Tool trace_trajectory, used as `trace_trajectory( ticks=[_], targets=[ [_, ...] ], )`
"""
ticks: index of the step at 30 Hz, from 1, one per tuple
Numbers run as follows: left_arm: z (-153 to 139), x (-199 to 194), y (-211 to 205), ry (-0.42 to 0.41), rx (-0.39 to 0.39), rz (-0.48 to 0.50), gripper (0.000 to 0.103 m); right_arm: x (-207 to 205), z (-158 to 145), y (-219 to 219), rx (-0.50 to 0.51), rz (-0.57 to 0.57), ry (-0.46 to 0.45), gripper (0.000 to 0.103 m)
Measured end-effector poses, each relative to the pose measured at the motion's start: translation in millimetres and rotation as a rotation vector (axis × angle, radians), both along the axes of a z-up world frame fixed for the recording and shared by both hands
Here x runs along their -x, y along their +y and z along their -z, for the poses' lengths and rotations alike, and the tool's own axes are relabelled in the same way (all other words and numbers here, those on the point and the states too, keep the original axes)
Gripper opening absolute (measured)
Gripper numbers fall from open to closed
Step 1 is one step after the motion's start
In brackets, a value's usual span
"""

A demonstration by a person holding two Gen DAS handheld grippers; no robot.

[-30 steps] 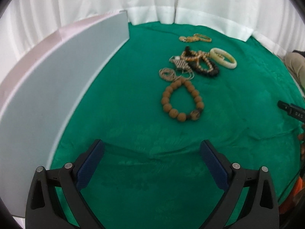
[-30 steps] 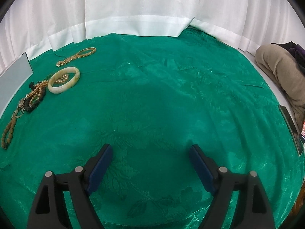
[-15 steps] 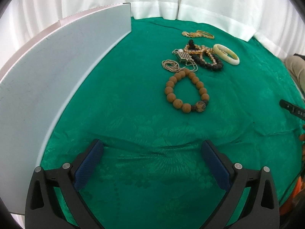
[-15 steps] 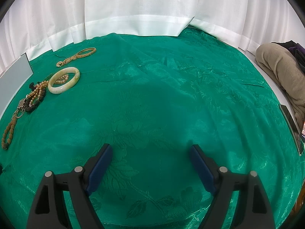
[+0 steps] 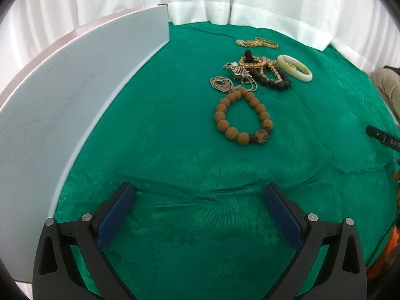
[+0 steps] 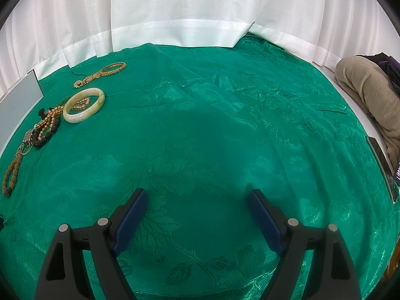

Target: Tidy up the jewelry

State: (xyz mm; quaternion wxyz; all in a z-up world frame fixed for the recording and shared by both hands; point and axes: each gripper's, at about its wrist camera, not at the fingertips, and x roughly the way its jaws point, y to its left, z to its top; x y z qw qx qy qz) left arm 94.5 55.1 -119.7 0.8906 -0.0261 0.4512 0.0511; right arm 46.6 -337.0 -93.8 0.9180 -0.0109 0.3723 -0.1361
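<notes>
Jewelry lies in a loose cluster on green cloth. Nearest my left gripper (image 5: 200,195) is a brown wooden bead bracelet (image 5: 242,117), some way ahead and right of the open, empty jaws. Beyond it lie a silver chain with a pendant (image 5: 232,77), a black bead bracelet (image 5: 275,80), a pale jade bangle (image 5: 295,71) and a gold chain (image 5: 257,43). The right wrist view has the same pieces at far left: jade bangle (image 6: 83,105), gold chain (image 6: 100,75), wooden beads (image 6: 11,175). My right gripper (image 6: 197,200) is open over bare cloth, far from them.
A tall pale grey box wall (image 5: 62,105) curves along the left. White curtains (image 6: 175,12) close off the back. A folded beige garment (image 6: 370,95) lies at far right. A black strap (image 5: 385,138) pokes in at the right edge of the left wrist view.
The left wrist view has sharpened and shifted slightly, so the jewelry and box wall sit a little nearer. The right wrist view is unchanged.
</notes>
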Motion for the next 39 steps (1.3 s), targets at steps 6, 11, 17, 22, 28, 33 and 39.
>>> trace_trajectory(
  ticks=[6,11,17,22,28,33,39],
  targets=[
    [0.4,0.2,-0.9,-0.004,-0.002,0.003,0.103,0.0,0.2,-0.4,0.0,0.0,-0.001,0.085],
    [0.7,0.6,-1.3,-0.008,-0.003,0.005,0.103,0.1,0.2,-0.5,0.001,0.0,-0.001,0.085],
    [0.3,-0.2,-1.3,-0.003,-0.002,0.007,0.103,0.2,0.1,-0.7,0.001,0.0,-0.002,0.085],
    [0.7,-0.1,-1.3,-0.003,-0.002,0.007,0.103,0.2,0.1,-0.7,0.001,0.0,-0.003,0.085],
    [0.9,-0.2,-1.7,-0.004,-0.002,0.006,0.103,0.3,0.1,-0.7,0.002,0.0,-0.004,0.085],
    [0.8,-0.3,-1.8,-0.004,-0.001,0.006,0.103,0.2,0.0,-0.8,0.002,0.0,-0.004,0.085],
    [0.7,-0.7,-1.9,-0.002,0.0,0.007,0.103,0.2,-0.1,-1.2,0.002,0.0,-0.004,0.085]
  ],
)
